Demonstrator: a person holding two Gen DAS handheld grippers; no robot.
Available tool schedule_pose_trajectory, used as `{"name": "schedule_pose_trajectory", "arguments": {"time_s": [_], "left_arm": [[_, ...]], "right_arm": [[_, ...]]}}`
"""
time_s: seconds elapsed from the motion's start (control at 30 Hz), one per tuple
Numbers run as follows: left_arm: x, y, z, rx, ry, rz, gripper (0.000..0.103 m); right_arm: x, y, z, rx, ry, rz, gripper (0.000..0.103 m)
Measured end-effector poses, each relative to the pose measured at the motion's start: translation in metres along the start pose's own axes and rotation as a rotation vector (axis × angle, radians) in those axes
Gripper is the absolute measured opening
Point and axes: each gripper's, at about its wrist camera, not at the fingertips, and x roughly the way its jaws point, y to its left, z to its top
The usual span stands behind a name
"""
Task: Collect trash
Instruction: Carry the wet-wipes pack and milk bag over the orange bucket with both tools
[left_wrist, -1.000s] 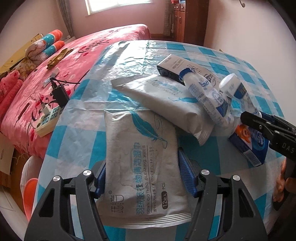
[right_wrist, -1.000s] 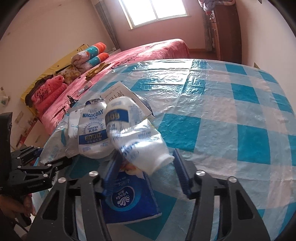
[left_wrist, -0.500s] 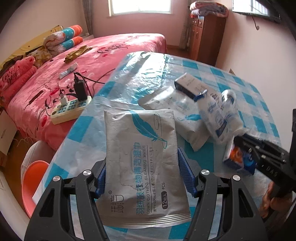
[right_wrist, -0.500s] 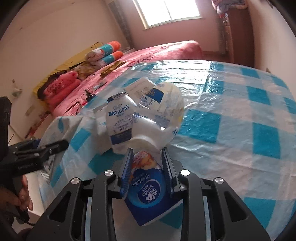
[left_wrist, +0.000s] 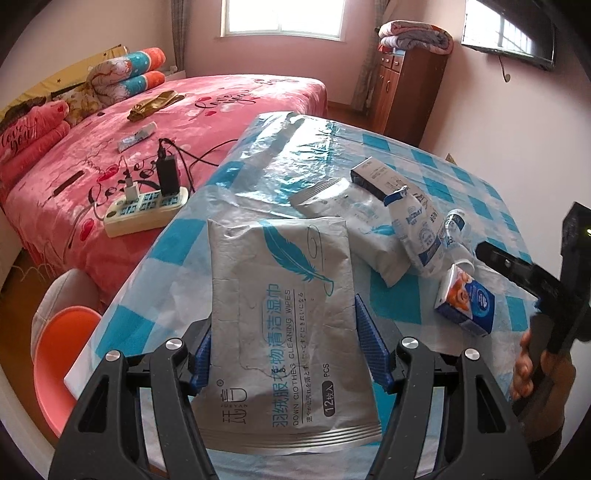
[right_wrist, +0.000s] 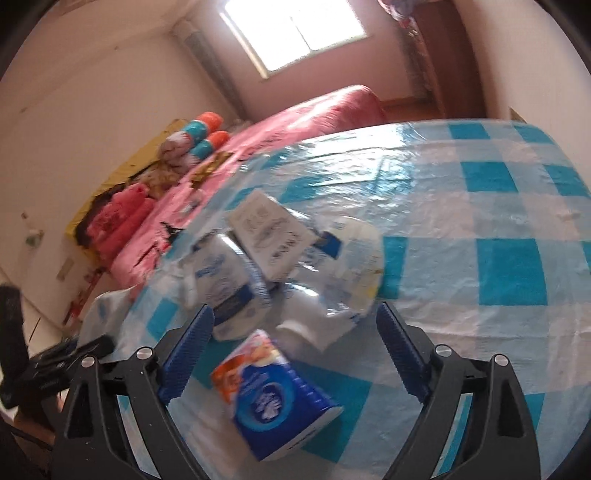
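My left gripper (left_wrist: 286, 350) is shut on a silver wet-wipes pack (left_wrist: 280, 302) and holds it above the checked table (left_wrist: 332, 147). The jaws of my right gripper (right_wrist: 293, 319) are opening wide. A blue tissue pack (right_wrist: 273, 398) lies loose between them, touching neither pad, and it also shows from the left wrist as the tissue pack (left_wrist: 465, 302). Beyond it lie two crumpled white bottles (right_wrist: 229, 280), (right_wrist: 347, 273), a small box (right_wrist: 269, 236) and a second wipes pack (left_wrist: 354, 221). One of the right gripper's fingers (left_wrist: 506, 264) reaches in from the right.
A pink bed (left_wrist: 184, 110) stands close along the table's left side, with a power strip (left_wrist: 144, 210) and chargers on it. An orange stool (left_wrist: 62, 350) sits below the table's near-left corner. A wooden cabinet (left_wrist: 406, 92) stands at the back wall.
The right gripper closed on the tissue pack, then opened wide, and the pack now lies loose on the table. The left gripper rose and pulled back with the wipes pack.
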Motion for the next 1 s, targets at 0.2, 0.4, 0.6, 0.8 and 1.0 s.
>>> {"name": "schedule_pose_trajectory", "arguments": {"time_s": [0.2,0.4,0.6,0.8,1.0], "left_arm": [[-0.003,0.015,-0.010,0.002,-0.005,-0.040,0.067],[-0.003,0.027,-0.018,0.002,-0.011,-0.073,0.067],[-0.003,0.047,-0.024,-0.022,-0.023,-0.100,0.067],[-0.002,0.068,-0.028,-0.061,-0.036,-0.129,0.067],[-0.006,0.087,-0.030,-0.087,-0.059,-0.142,0.067]], "right_arm": [[0.015,-0.007,0.006,0.037,0.013,-0.090,0.089],[0.033,0.008,0.010,-0.019,0.030,-0.217,0.090],[0.039,0.023,0.007,-0.085,0.046,-0.354,0.066],[0.038,0.021,0.005,-0.082,0.033,-0.356,0.065],[0.020,0.028,0.000,-0.091,-0.020,-0.372,0.065]]}}
